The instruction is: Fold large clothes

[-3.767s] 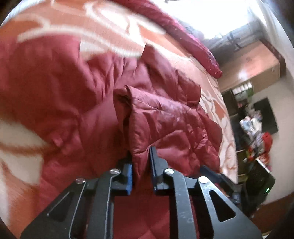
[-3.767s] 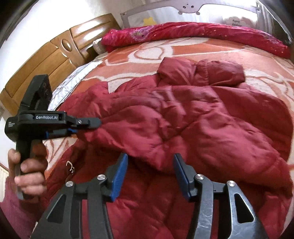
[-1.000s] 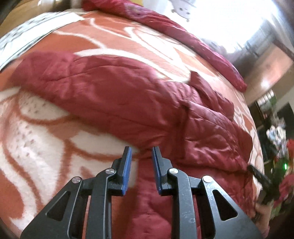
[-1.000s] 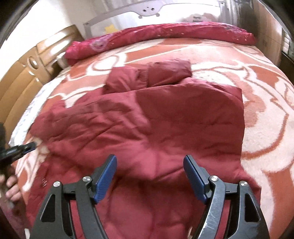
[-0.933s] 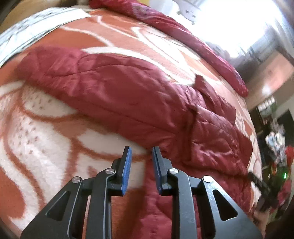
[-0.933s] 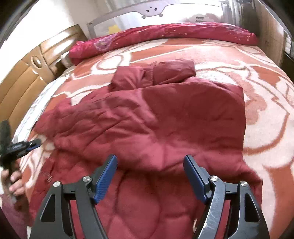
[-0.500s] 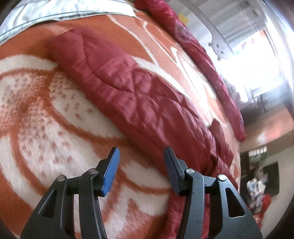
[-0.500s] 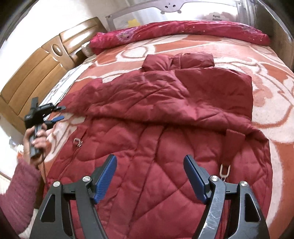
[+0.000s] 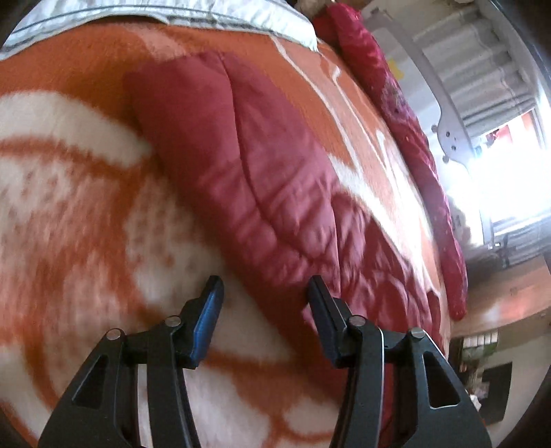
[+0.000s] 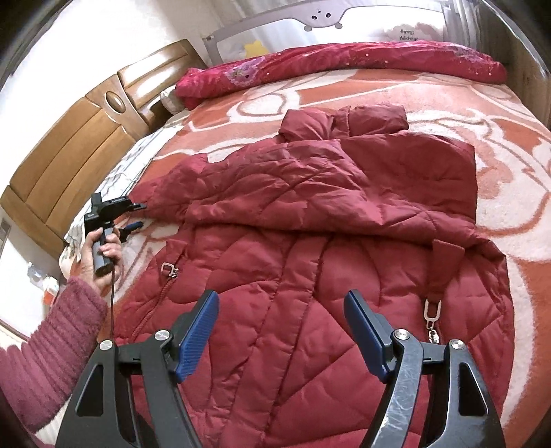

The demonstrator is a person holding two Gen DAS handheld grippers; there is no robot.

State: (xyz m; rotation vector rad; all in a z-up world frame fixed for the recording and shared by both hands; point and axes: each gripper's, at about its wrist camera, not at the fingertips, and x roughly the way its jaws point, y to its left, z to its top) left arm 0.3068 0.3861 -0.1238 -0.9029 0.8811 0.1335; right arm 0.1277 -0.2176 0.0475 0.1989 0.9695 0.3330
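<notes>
A dark red quilted jacket (image 10: 344,206) lies spread on the bed, hood (image 10: 344,120) at the far end. One sleeve (image 9: 241,155) stretches out to the left over the blanket. My left gripper (image 9: 265,281) hovers open just short of that sleeve, the sleeve's near edge showing between its fingers, pads not touching it. In the right wrist view the left gripper (image 10: 139,216) sits at the sleeve's cuff, held in a person's hand. My right gripper (image 10: 280,296) stands wide open above the jacket's lower front, empty.
An orange and white blanket (image 10: 499,113) covers the bed. A rolled crimson quilt (image 10: 344,58) lies along the far side under a grey bed rail (image 10: 327,17). A wooden headboard (image 10: 69,148) stands at left. A knitted sleeve (image 10: 51,344) crosses the lower left. Metal clasps (image 10: 432,310) hang on the jacket.
The left gripper, earlier shut on jacket fabric, has let go, opened wider and slid out along the sleeve toward its cuff. The right gripper has drawn back, so more of the jacket shows.
</notes>
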